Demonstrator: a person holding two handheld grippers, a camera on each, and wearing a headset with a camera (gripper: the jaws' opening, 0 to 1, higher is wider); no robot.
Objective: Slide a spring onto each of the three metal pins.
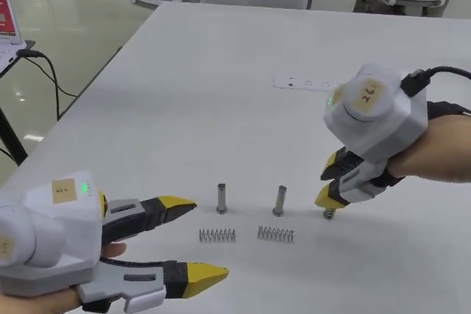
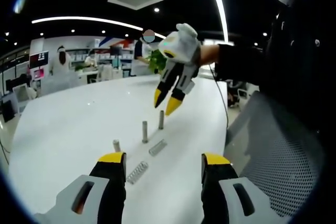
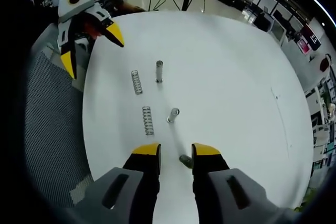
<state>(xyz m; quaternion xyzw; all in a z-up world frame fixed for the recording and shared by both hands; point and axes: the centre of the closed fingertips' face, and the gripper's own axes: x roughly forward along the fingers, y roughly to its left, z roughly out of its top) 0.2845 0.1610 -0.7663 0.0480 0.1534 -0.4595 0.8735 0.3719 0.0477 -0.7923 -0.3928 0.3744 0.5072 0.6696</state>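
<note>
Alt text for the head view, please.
The right gripper hovers over the rightmost pin, which seems to carry a spring. The left pin and middle pin stand bare, two loose springs lying before them, near the open left gripper.

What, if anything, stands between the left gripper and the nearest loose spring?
Nothing visible does. The left gripper is open, and the nearest spring lies on bare table just ahead of its jaws; the pins stand beyond it.
</note>
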